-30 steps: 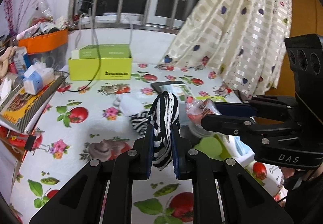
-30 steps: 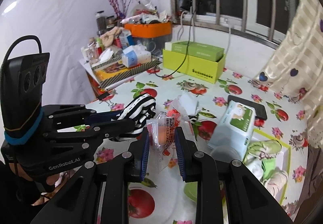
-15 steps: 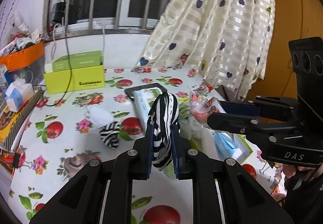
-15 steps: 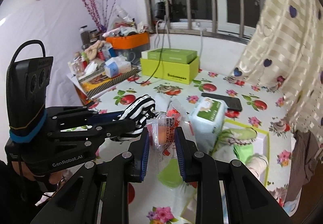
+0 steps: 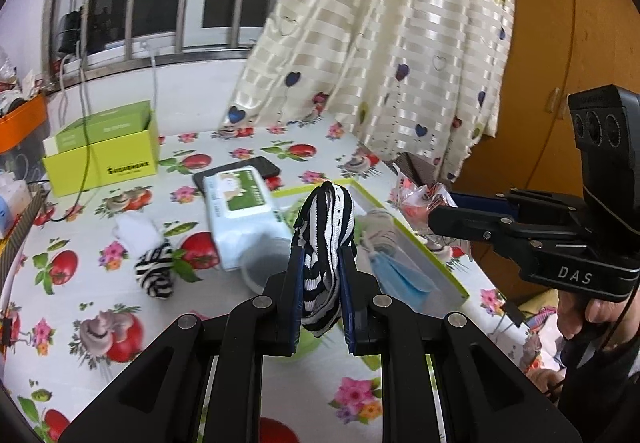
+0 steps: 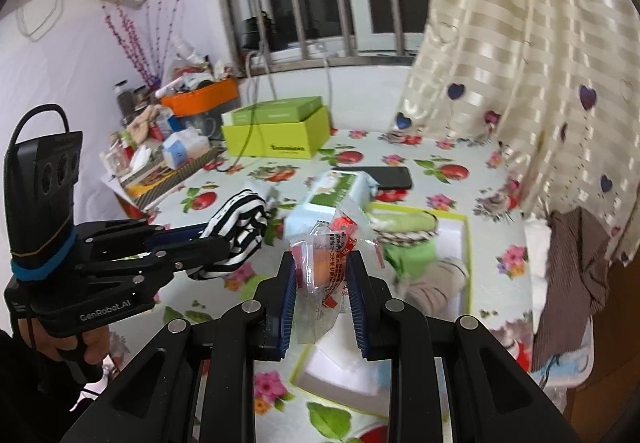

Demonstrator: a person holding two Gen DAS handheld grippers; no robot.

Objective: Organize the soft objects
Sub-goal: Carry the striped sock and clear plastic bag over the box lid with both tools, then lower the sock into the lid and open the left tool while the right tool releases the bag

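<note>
My left gripper [image 5: 322, 263] is shut on a black-and-white striped sock [image 5: 326, 227] and holds it above the table, near the white tray with a green rim [image 5: 424, 243]. It also shows in the right wrist view [image 6: 236, 231]. My right gripper [image 6: 320, 275] is shut on a clear snack packet with red print [image 6: 324, 263], held above the tray [image 6: 466, 243]; the packet shows in the left wrist view [image 5: 416, 199]. A second striped sock [image 5: 154, 271] lies on the tablecloth. Green and grey soft items [image 6: 412, 239] lie in the tray.
A wet-wipes pack [image 5: 240, 211] and a black phone [image 6: 380, 177] lie beside the tray. A yellow-green box [image 5: 104, 151] stands at the back. Clutter and an orange bin [image 6: 200, 103] crowd the left edge. A curtain [image 5: 380, 43] hangs at the right.
Both grippers have swung to the right with their loads; the tray has come nearer under them, and the second sock now lies further left.
</note>
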